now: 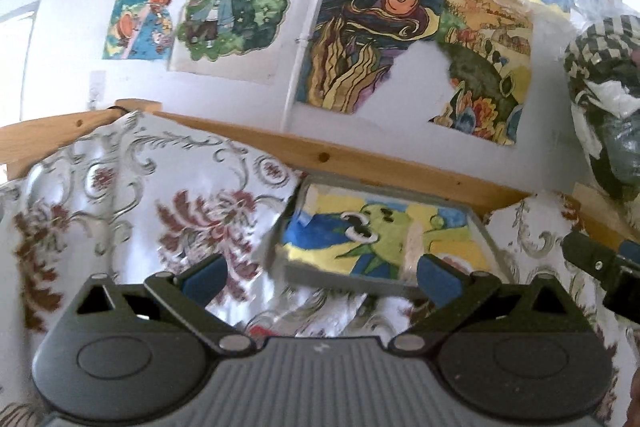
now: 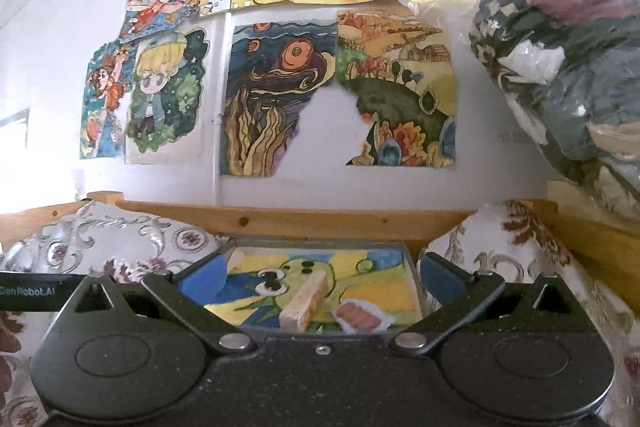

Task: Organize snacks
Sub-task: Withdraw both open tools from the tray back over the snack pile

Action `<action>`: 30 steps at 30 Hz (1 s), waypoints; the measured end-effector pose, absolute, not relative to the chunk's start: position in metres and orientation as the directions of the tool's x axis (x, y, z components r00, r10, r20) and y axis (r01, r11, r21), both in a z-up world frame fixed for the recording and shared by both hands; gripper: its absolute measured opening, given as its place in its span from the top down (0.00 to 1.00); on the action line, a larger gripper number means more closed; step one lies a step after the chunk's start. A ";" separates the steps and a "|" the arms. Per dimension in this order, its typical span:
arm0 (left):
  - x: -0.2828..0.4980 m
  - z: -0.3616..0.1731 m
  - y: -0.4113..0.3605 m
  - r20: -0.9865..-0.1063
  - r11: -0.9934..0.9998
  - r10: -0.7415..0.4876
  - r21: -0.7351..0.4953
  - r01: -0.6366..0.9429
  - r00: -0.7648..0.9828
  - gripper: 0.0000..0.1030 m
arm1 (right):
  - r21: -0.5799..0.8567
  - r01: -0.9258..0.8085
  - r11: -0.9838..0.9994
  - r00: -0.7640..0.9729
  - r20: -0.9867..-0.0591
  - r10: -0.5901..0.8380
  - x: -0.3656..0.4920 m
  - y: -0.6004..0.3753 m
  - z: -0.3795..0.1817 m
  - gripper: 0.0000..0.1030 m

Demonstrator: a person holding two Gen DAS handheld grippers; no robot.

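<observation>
Lying in grey tray [image 2: 414,269]: two snacks [image 2: 306,301] (both grippers empty).

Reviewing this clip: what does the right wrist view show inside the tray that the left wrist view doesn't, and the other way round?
Only the right wrist view shows a wrapped orange-and-white snack bar and a flat pinkish snack packet lying in the tray, between the open right claw. Only the left wrist view shows the open left claw and, at its right edge, part of the other tool; the tray's contents are blurred there. Both show the tray with its green cartoon drawing, the floral cloth, the wooden rail and the wall drawings.
</observation>
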State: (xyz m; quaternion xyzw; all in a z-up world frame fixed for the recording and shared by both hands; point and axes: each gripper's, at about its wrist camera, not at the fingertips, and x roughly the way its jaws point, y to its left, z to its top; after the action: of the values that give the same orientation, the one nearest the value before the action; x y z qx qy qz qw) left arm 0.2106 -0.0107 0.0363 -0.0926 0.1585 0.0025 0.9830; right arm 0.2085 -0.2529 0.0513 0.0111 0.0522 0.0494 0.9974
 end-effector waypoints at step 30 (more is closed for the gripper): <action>0.151 -0.042 0.003 -0.510 0.998 -0.018 -0.056 -0.012 0.860 0.00 | -0.004 -0.172 0.985 0.848 -0.510 0.146 0.160 -0.216 -0.032 0.01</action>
State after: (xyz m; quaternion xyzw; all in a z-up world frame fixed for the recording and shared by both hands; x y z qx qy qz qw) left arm 0.1510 0.0027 -0.0418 -0.0288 0.2646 -0.0016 0.9639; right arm 0.1596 -0.2160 -0.0317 -0.0248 0.2631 0.0828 0.9609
